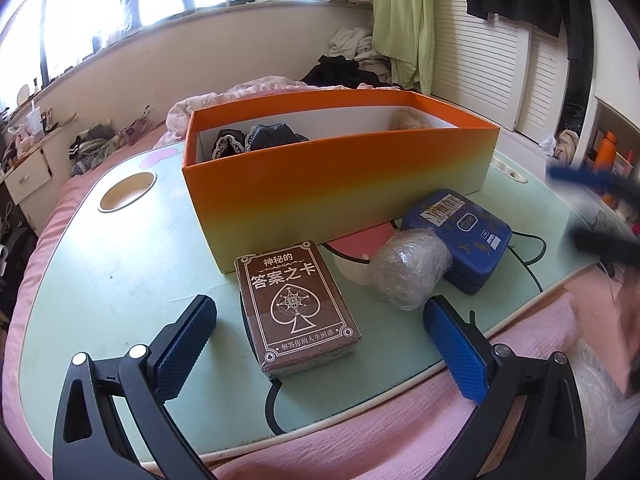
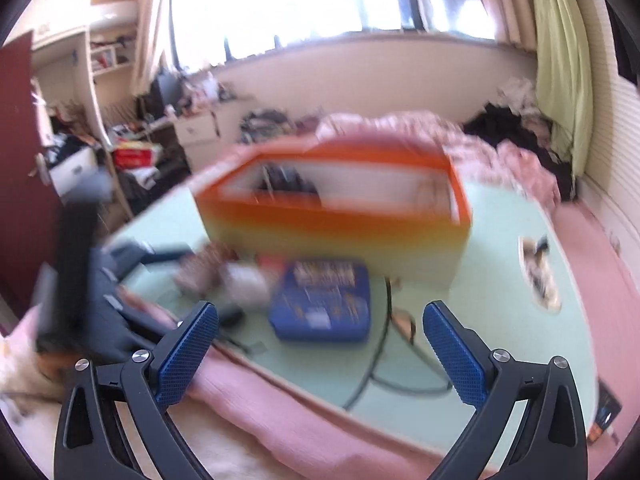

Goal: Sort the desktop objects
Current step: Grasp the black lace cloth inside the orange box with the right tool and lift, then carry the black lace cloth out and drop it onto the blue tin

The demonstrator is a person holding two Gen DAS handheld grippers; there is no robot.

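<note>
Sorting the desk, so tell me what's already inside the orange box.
In the orange box, dark lacy fabric lies at one end and something pale and fuzzy at the other. The near wall hides the floor between.

Sitting on the pale green tabletop (image 1: 100, 280): one orange open cardboard box (image 1: 336, 184), one brown card deck box (image 1: 296, 312), one blue flat tin (image 1: 460, 236), one plastic-wrapped grey ball (image 1: 408, 268).

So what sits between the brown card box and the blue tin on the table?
A roundish lump wrapped in clear plastic lies between the brown card box and the blue tin, overlapping the tin's near edge. The left wrist view shows it sharply; the right wrist view is blurred.
</note>
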